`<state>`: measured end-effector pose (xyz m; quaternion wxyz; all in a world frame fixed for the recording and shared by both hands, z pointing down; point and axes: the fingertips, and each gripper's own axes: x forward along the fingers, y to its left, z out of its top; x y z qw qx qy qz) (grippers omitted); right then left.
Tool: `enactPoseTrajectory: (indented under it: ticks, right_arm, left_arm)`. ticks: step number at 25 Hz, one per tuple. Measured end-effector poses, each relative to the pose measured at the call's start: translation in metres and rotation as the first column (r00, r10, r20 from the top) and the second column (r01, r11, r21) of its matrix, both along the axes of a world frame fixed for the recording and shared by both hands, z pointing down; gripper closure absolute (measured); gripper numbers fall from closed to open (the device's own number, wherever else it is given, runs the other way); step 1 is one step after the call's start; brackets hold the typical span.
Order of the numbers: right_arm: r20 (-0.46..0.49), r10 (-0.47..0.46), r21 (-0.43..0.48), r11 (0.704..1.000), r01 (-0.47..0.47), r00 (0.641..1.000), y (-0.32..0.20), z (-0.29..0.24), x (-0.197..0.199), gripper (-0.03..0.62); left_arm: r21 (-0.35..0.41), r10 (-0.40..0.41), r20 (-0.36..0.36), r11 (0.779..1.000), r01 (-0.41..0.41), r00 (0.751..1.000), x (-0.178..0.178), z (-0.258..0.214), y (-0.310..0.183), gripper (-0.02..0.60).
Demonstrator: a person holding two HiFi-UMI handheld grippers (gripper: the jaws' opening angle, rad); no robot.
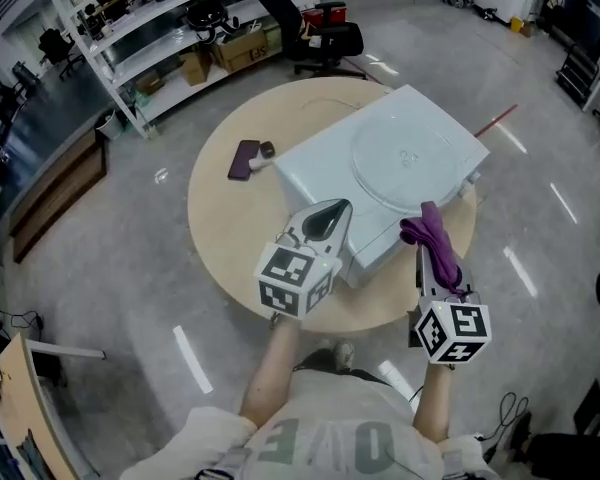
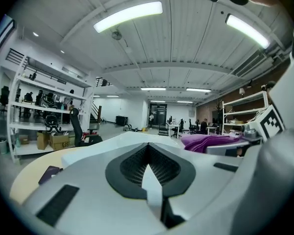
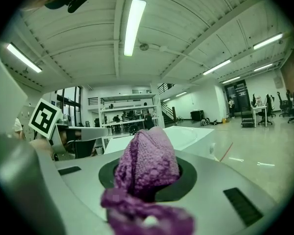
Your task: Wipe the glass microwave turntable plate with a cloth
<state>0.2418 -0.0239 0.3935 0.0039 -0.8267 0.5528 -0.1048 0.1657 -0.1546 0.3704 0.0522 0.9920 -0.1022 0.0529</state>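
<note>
The clear glass turntable plate point(image 1: 405, 153) lies flat on top of a white microwave point(image 1: 320, 163) on the round table. My left gripper point(image 1: 332, 208) hovers over the microwave's near left corner, short of the plate; its jaws are together with nothing between them point(image 2: 148, 148). My right gripper point(image 1: 425, 253) is at the microwave's near right corner, shut on a bunched purple cloth point(image 1: 432, 236). In the right gripper view the cloth point(image 3: 147, 163) fills the jaws and hides the fingertips. The cloth point(image 2: 210, 142) also shows at the right of the left gripper view.
The round wooden table point(image 1: 230, 238) also carries a dark purple flat item point(image 1: 244, 159) with a small round object point(image 1: 267, 150) beside it, left of the microwave. White shelving point(image 1: 150, 28) and an office chair point(image 1: 325, 38) stand beyond the table.
</note>
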Motion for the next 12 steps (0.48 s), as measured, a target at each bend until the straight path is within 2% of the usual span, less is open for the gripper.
enactPoseTrajectory:
  ticks: [4,7,9,12]
  right_arm:
    - [-0.006,0.000,-0.004,1.000,0.000,1.000,-0.022,-0.005,0.017,0.546]
    - [-0.025,0.008,-0.002,1.000,-0.008,1.000,-0.029,-0.014,0.026,0.546]
    - [-0.028,0.019,-0.009,1.000,-0.019,0.999,-0.031,-0.014,0.032,0.546]
    - [-0.019,0.037,-0.025,0.999,-0.037,0.999,-0.033,-0.011,0.040,0.546]
  left_arm:
    - [-0.050,0.066,0.113,0.997,-0.060,0.991,0.042,0.009,-0.023,0.580]
    - [-0.050,0.087,0.208,0.996,-0.078,0.974,0.069,0.014,-0.036,0.580]
    - [-0.042,0.099,0.281,0.995,-0.091,0.954,0.081,0.020,-0.043,0.578]
    - [-0.059,0.144,0.401,0.990,-0.131,0.905,0.092,0.037,-0.049,0.580]
